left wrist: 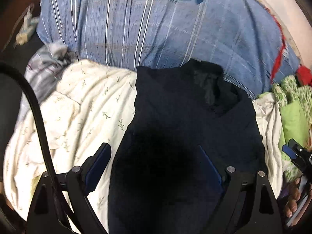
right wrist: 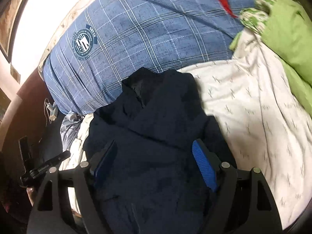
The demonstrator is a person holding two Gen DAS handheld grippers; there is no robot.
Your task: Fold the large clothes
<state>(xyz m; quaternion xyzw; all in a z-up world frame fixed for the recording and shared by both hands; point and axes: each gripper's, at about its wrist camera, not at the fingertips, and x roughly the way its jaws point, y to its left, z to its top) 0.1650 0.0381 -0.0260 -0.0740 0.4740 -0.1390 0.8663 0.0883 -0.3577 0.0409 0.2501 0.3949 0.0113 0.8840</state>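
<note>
While the dark garment (right wrist: 148, 136) lies bunched mid-bed on the white sheet (right wrist: 243, 107), the left claw (left wrist: 154, 167) and right claw (right wrist: 156, 163) hover wide, empty, seemingly poised to grab its sides.

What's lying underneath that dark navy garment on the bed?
The dark navy garment lies on a white leaf-print sheet, its top edge against the blue plaid pillow. Whatever sits directly beneath its middle is covered.

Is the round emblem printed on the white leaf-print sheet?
No, the round emblem sits on the blue plaid pillow, not the white sheet.
</note>
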